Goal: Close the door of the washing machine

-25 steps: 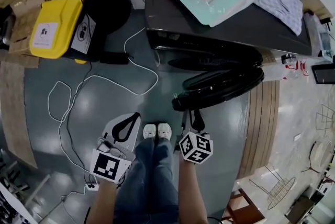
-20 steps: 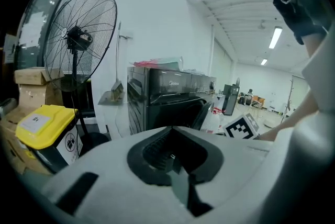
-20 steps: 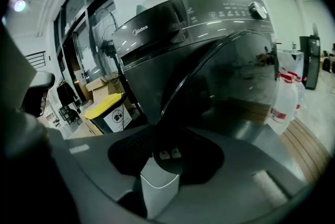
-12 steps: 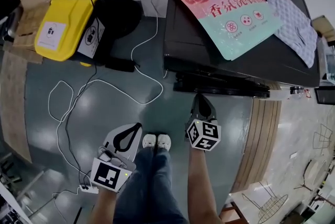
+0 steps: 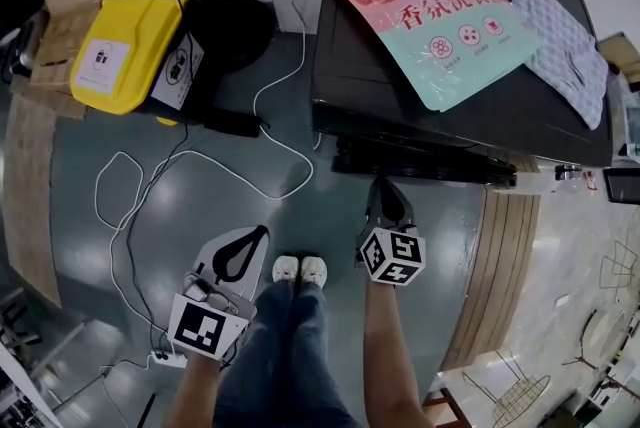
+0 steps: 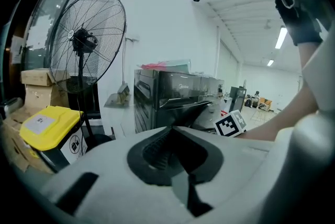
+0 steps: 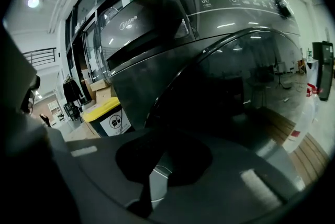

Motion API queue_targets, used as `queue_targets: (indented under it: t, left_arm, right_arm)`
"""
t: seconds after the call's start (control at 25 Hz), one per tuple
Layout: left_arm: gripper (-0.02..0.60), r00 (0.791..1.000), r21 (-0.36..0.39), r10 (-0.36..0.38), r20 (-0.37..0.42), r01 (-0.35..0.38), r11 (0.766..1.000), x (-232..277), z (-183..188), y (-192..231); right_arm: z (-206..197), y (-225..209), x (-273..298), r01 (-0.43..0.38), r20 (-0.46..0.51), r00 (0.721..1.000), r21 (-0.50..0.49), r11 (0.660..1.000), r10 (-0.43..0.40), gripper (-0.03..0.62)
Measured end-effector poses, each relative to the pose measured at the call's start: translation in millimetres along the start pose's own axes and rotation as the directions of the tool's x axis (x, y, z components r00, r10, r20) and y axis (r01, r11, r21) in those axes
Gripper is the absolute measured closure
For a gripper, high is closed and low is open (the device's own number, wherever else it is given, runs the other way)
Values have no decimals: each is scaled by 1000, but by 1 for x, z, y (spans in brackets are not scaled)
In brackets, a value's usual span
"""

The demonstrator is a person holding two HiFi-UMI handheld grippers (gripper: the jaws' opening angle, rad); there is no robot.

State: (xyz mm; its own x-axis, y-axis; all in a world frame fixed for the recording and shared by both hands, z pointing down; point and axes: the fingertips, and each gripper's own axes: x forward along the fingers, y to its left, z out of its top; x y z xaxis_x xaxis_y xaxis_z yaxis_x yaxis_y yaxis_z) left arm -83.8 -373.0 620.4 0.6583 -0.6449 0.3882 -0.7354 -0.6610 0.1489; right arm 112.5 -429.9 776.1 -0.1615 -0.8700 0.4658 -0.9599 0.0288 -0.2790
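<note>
The dark washing machine (image 5: 470,106) stands at the upper right of the head view, and its round door (image 5: 425,163) lies flat against its front. My right gripper (image 5: 384,184) points at the door with its tips just short of it, jaws shut and nothing between them. The dark glass door (image 7: 246,87) fills the right gripper view, close ahead of the gripper (image 7: 165,136). My left gripper (image 5: 264,230) hangs lower left over the floor, shut and empty. In the left gripper view the gripper (image 6: 171,127) faces the machine (image 6: 172,92) from farther back.
A pink detergent bag (image 5: 440,11) and a patterned cloth (image 5: 565,36) lie on the machine's top. A yellow-lidded bin (image 5: 120,51) stands at upper left beside a standing fan (image 6: 86,40). A white cable (image 5: 200,161) loops across the grey floor. My feet (image 5: 300,269) stand between the grippers.
A second ago the door stood swung out and the right gripper was behind it; the door has since gone against the machine. Over the last half second nothing has visibly moved.
</note>
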Motion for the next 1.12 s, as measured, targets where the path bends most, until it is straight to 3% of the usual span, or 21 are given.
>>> queue_targets:
  t: [0.24, 0.48, 0.64, 0.84, 1.12]
  left_arm:
    - [581, 999, 43, -3, 53, 1, 999, -4, 44, -13]
    - [581, 987, 153, -16, 162, -9, 988, -27, 147, -25]
    - [581, 963, 211, -33, 269, -25, 977, -33, 223, -30]
    - [581, 916, 266, -75, 395, -36, 963, -38, 310, -34]
    - [581, 881, 309, -116, 459, -35, 951, -65, 362, -55]
  right_arm:
    - [44, 9, -40, -18, 42, 999, -4, 1000, 18, 582]
    - [161, 32, -139, -5, 206, 978, -45, 999, 14, 582]
    - [265, 42, -189, 21, 368, 929, -135, 991, 30, 582]
    - [374, 55, -240, 71, 546, 836, -200, 977, 51, 582]
    - [415, 77, -298, 101, 628, 776, -218, 971, 61, 582]
